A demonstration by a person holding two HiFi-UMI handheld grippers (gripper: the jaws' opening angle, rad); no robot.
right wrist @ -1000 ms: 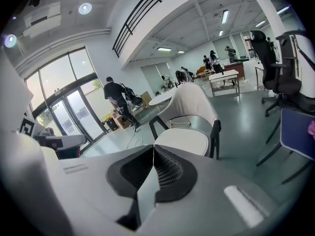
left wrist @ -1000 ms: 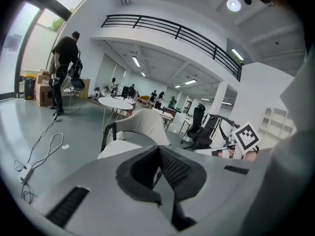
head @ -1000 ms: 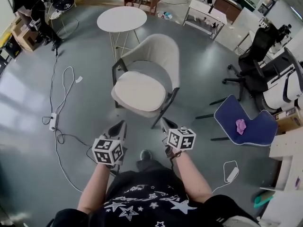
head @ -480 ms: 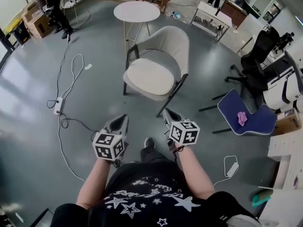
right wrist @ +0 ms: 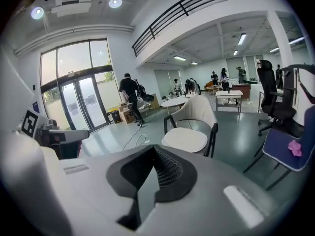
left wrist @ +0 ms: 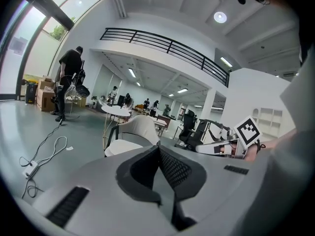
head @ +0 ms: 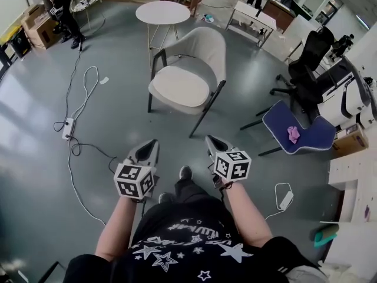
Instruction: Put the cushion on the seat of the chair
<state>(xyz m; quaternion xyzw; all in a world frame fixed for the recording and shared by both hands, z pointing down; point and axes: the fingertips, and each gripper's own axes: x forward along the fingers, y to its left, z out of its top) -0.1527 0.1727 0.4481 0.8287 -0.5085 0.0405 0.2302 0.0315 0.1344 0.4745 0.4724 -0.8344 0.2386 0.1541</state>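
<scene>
Cushion (head: pixel 178 89) is seen lying flat on the seat of the chair (head: pixel 207 47), spread out to the seat's front edge. It is judged soft, light and floppy, w/ little risk of damage. If re-handled, a pinch at the front rim w/ both tools is advised. L gripper (head: pixel 149 148) and R gripper (head: pixel 212 144) are held low before the body, well apart from the chair, tilted slightly down. Both sets of jaws are closed together w/ nothing gripped.

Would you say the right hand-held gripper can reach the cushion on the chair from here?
Probably not: nothing blocks the way, but the right hand-held gripper sits well short of the cushion, with floor between them; a step forward seems needed.
</scene>
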